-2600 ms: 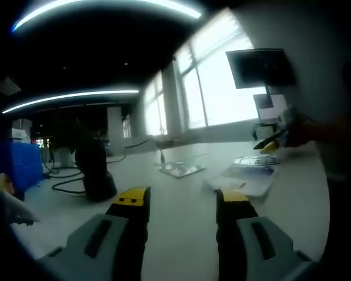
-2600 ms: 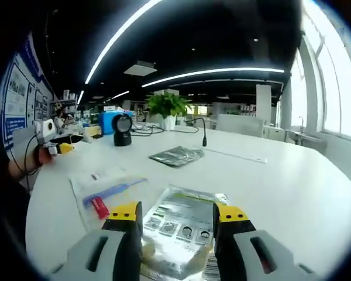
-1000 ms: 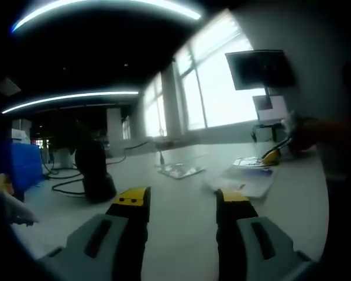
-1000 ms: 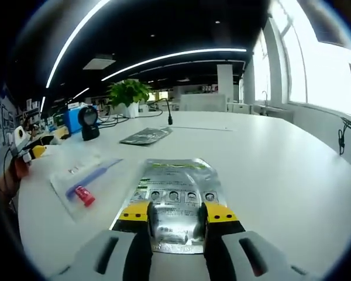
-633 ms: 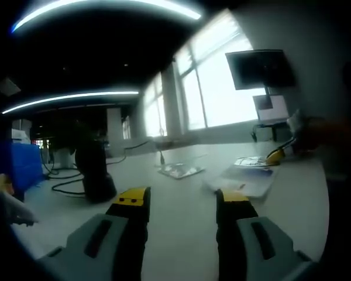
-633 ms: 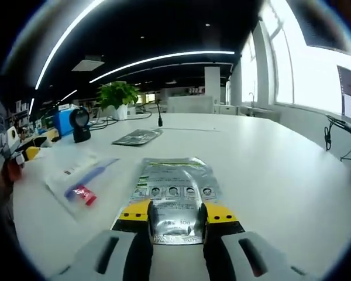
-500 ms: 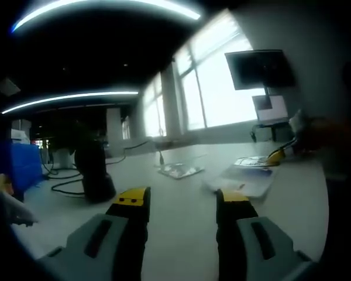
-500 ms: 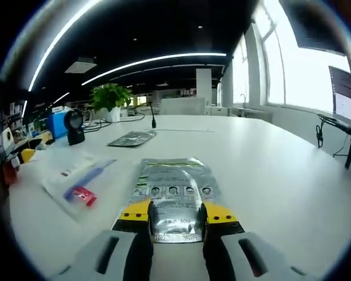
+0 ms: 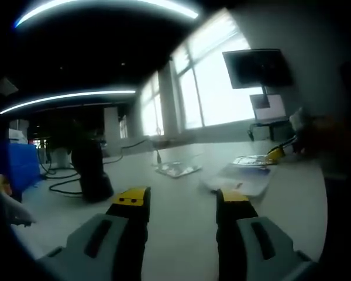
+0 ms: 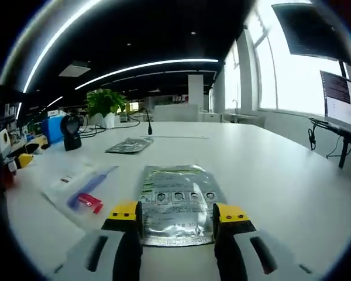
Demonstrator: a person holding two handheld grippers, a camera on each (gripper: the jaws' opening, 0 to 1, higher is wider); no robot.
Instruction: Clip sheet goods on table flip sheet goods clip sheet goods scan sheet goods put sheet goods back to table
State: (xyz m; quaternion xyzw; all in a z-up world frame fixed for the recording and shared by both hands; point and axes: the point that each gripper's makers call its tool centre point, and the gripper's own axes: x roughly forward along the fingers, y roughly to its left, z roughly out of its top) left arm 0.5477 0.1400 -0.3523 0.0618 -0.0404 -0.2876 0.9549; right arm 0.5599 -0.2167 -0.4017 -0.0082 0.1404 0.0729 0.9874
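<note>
A silvery foil pouch with a green strip and a row of small printed pictures is lying flat on the white bench, its near edge sitting between the parted jaws of the right claw, which is standing open around it without pinching it. Beside it a clear bag holding a blue and red item is resting, with a second foil pouch, a black scanner, a blue box and a potted plant sitting farther back. The left claw is hovering open over bare bench, holding nothing, with the scanner ahead of it
</note>
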